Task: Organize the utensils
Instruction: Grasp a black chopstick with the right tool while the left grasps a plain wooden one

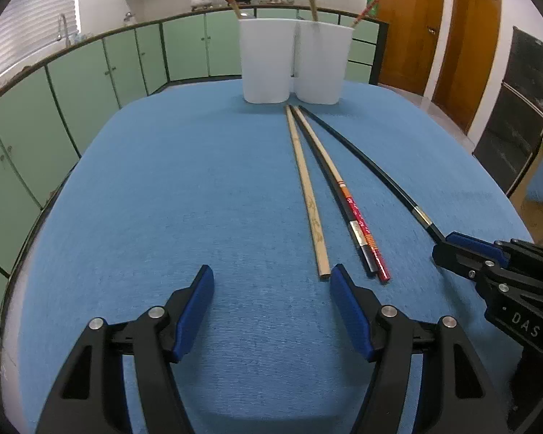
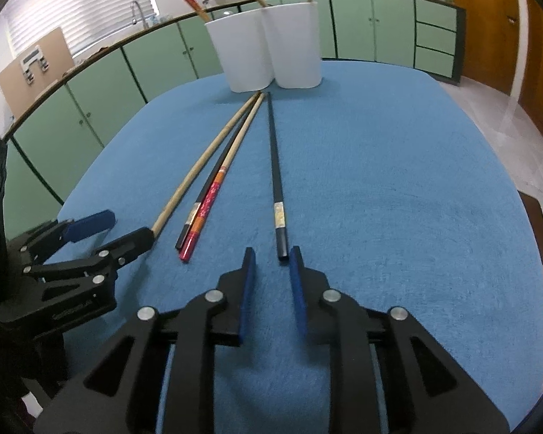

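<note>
4 chopsticks lie loose on the blue tablecloth, tips toward the 2 white holders at the far edge. Left gripper is spread, empty, just behind the bamboo chopstick. Right gripper is partly spread, empty, its right pad at the near end of the lone black chopstick.

Risks: red chopstick and second black chopstick lie touching, so a pinch may lift both. Thin sticks on soft cloth could roll or slip from the pads. Grippers sit near each other; they could collide.

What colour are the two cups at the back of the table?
White, both cups. The left wrist view shows them best.
</note>
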Available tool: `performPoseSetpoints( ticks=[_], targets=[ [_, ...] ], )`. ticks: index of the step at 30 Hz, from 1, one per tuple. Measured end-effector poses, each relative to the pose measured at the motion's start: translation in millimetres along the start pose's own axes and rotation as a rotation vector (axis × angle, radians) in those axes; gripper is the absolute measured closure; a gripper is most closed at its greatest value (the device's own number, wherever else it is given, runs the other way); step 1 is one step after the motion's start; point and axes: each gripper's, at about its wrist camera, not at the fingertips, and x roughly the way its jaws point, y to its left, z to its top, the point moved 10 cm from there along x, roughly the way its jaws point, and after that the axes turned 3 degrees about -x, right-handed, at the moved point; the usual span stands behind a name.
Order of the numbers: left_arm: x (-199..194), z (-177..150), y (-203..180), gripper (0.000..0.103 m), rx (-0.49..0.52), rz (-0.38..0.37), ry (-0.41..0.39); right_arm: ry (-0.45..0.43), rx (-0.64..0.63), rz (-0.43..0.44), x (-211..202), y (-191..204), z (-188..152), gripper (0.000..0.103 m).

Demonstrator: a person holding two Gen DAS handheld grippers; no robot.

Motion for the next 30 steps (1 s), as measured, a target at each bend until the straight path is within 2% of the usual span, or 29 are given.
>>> performPoseSetpoints(
  ticks=[15, 17, 20, 22, 23, 25, 27, 30],
  targets=[
    [6, 3, -4, 0.039, 0.008, -0.009, 0.014, 0.009, -0.018, -0.008, 8, -3, 6, 0.083],
    [7, 4, -7, 0.044, 0.011, -0.014, 0.015, 0.009, -0.026, -0.021, 9, -3, 7, 0.086],
    [8, 6, -13, 0.061, 0.024, -0.026, 0.012, 0.009, -0.031, -0.031, 9, -4, 6, 0.096],
    [8, 7, -19, 0.076, 0.037, -0.036, 0.011, 0.008, -0.032, -0.031, 10, -4, 6, 0.097],
    [9, 7, -20, 0.079, 0.037, -0.037, 0.011, 0.007, -0.032, -0.031, 9, -5, 6, 0.097],
    [10, 8, -23, 0.09, 0.037, -0.045, 0.012, 0.005, -0.035, -0.032, 9, -5, 7, 0.097],
    [11, 9, -25, 0.095, 0.042, -0.041, 0.011, -0.002, -0.04, -0.032, 8, -4, 8, 0.097],
    [7, 9, -25, 0.096, 0.04, -0.041, 0.0, -0.029, -0.039, -0.023, 1, -1, 10, 0.097]
  ],
)
